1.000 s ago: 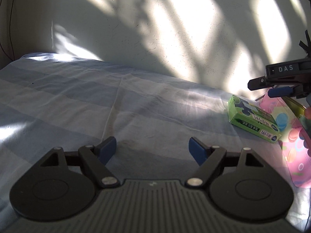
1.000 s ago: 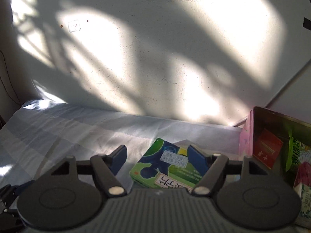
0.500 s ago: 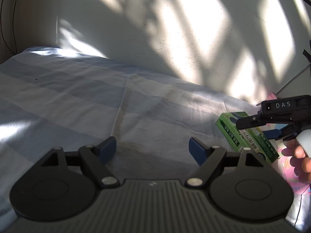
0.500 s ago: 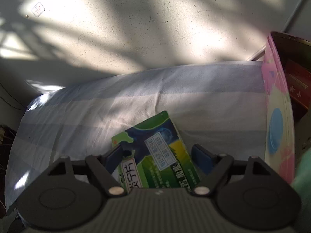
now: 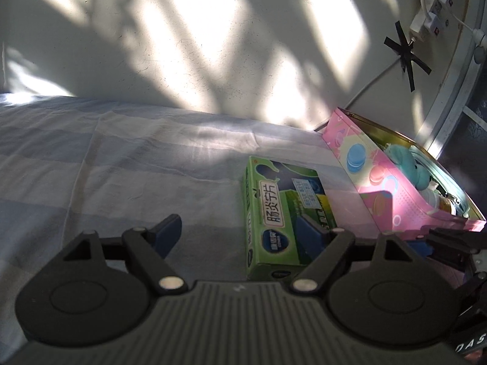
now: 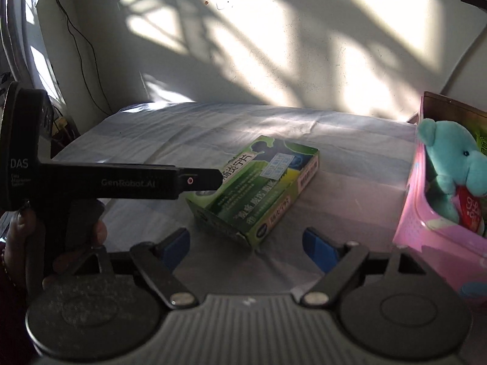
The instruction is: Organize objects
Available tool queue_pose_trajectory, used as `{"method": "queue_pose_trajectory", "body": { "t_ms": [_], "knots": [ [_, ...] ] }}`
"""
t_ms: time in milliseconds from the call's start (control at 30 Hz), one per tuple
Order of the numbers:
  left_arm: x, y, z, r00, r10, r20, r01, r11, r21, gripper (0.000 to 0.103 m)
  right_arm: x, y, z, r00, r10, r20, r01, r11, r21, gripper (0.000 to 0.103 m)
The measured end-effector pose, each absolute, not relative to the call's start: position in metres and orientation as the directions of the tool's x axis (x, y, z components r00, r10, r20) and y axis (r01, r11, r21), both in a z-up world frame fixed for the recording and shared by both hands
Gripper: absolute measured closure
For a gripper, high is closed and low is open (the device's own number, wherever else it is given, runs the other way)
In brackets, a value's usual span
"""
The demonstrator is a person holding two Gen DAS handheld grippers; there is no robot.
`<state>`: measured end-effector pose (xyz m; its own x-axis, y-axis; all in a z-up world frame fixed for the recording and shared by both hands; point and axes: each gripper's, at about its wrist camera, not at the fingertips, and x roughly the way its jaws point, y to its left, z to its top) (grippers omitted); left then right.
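A green medicine box (image 5: 274, 210) lies flat on the blue striped sheet (image 5: 121, 167), just left of the pink carton (image 5: 377, 179). My left gripper (image 5: 240, 231) hovers low at the box's near end, jaws opening; its right finger (image 5: 310, 228) overlaps the box and no pad presses on it. In the right wrist view the green box (image 6: 258, 182) lies just ahead of my right gripper (image 6: 248, 243), whose jaws are opening with only the box's near corner between them. The left gripper (image 6: 210, 179) reaches in from the left, its tip at the box's left edge.
The pink carton (image 6: 426, 231) holds a teal plush bear (image 6: 450, 164) and other packets. A hand (image 6: 18, 237) grips the left tool's handle. A sunlit wall backs the bed; a power strip (image 5: 426, 15) is taped up at the upper right and a thin cable (image 6: 82, 45) hangs at the left.
The right gripper, which had the green box between its fingers, has let it go and drawn back. The left gripper has swung right until the box sits at its right finger.
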<state>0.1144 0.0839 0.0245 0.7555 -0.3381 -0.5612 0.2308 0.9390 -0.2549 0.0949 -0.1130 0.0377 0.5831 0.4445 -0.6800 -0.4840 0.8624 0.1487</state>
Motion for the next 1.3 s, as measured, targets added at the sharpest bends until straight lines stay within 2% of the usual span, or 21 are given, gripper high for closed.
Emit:
{"method": "queue_pose_trajectory", "body": {
  "t_ms": [100, 167, 200, 233, 267, 300, 400, 567, 733, 833, 1067, 1300],
  "knots": [
    [0.119, 0.074, 0.021, 0.749, -0.323, -0.578, 0.228, 0.945, -0.233, 0.015, 0.110, -0.105, 0.026, 0.603, 0.404, -0.687, -0.473, 0.875, 0.100, 0.019],
    [0.125, 0.076, 0.018, 0.731, -0.348, -0.587, 0.222, 0.935, -0.278, 0.016, 0.121, -0.102, 0.016, 0.599, 0.402, -0.693, -0.462, 0.880, 0.111, 0.019],
    [0.126, 0.077, 0.017, 0.731, -0.354, -0.583, 0.219, 0.931, -0.292, 0.020, 0.125, -0.100, 0.011, 0.595, 0.413, -0.690, -0.463, 0.877, 0.126, 0.016],
    [0.126, 0.076, 0.018, 0.725, -0.370, -0.580, 0.232, 0.925, -0.300, 0.027, 0.127, -0.097, 0.008, 0.605, 0.423, -0.675, -0.469, 0.874, 0.127, 0.020],
    [0.125, 0.075, 0.019, 0.701, -0.425, -0.573, 0.270, 0.902, -0.338, 0.041, 0.128, -0.092, 0.007, 0.613, 0.425, -0.666, -0.473, 0.873, 0.121, 0.024],
    [0.123, 0.073, 0.021, 0.681, -0.447, -0.580, 0.279, 0.891, -0.358, 0.043, 0.128, -0.088, 0.008, 0.614, 0.435, -0.659, -0.480, 0.868, 0.125, 0.033],
    [0.105, 0.064, 0.034, 0.721, -0.401, -0.566, 0.290, 0.915, -0.279, 0.043, 0.119, -0.084, 0.015, 0.643, 0.420, -0.640, -0.472, 0.876, 0.101, 0.036],
    [0.087, 0.049, 0.078, 0.771, -0.448, -0.453, 0.349, 0.892, -0.288, 0.043, 0.088, -0.101, 0.055, 0.762, 0.402, -0.507, -0.461, 0.887, 0.011, 0.036],
    [0.082, 0.002, 0.112, 0.781, -0.494, -0.383, 0.440, 0.870, -0.223, 0.043, 0.073, -0.137, 0.088, 0.856, 0.328, -0.399, -0.392, 0.916, -0.089, 0.036],
    [0.088, -0.034, 0.117, 0.762, -0.521, -0.385, 0.490, 0.852, -0.183, 0.043, 0.073, -0.168, 0.094, 0.883, 0.275, -0.381, -0.337, 0.935, -0.107, 0.036],
    [0.098, -0.111, 0.120, 0.723, -0.561, -0.403, 0.566, 0.816, -0.120, 0.043, 0.079, -0.241, 0.092, 0.905, 0.194, -0.378, -0.228, 0.973, -0.047, 0.036],
    [0.093, -0.155, 0.123, 0.730, -0.542, -0.415, 0.576, 0.816, -0.052, 0.042, 0.076, -0.286, 0.089, 0.918, 0.168, -0.358, -0.175, 0.984, 0.014, 0.036]
  ]
}}
